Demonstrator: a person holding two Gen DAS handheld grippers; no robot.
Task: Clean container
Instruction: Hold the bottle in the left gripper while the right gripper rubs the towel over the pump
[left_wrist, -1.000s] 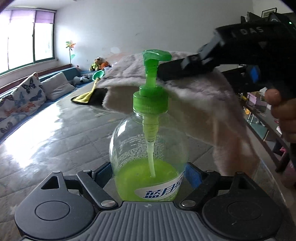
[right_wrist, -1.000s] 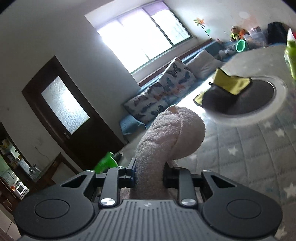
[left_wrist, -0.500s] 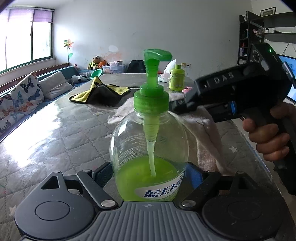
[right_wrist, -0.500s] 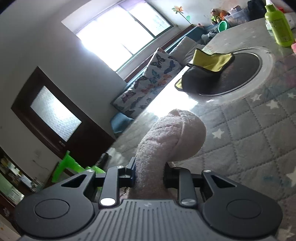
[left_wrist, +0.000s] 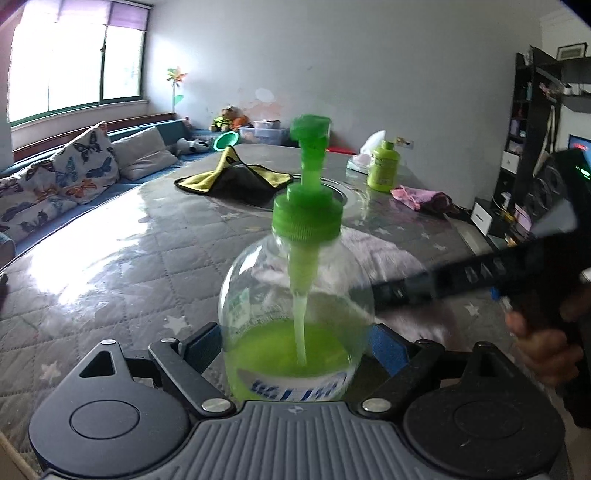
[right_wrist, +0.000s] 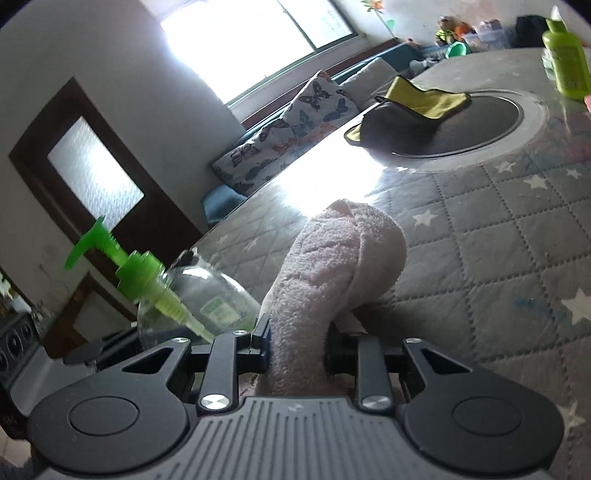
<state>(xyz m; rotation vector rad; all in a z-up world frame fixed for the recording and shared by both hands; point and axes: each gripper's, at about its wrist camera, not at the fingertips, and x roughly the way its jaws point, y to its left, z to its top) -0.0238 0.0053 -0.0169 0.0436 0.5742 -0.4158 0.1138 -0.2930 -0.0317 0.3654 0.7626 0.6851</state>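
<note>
Item: clear pump bottle (left_wrist: 295, 295) with green pump head (left_wrist: 309, 130) and green liquid in its lower part, standing upright between the blue pads of the left gripper (left_wrist: 295, 341); the jaws have just been opening, and whether the pads press the glass cannot be told. Item: pink fluffy cloth (right_wrist: 328, 288), bunched and clamped in the narrow jaws of the right gripper (right_wrist: 297, 343), draping onto the quilted star-pattern table cover (right_wrist: 498, 240) just beside the bottle. In the left wrist view the right gripper (left_wrist: 384, 293) reaches in low from the right, blurred, a hand (left_wrist: 543, 347) on its handle. Further back on the table: yellow and black cloth (left_wrist: 236, 177), small green bottle (left_wrist: 384, 166), pink rag (left_wrist: 417, 195).
</note>
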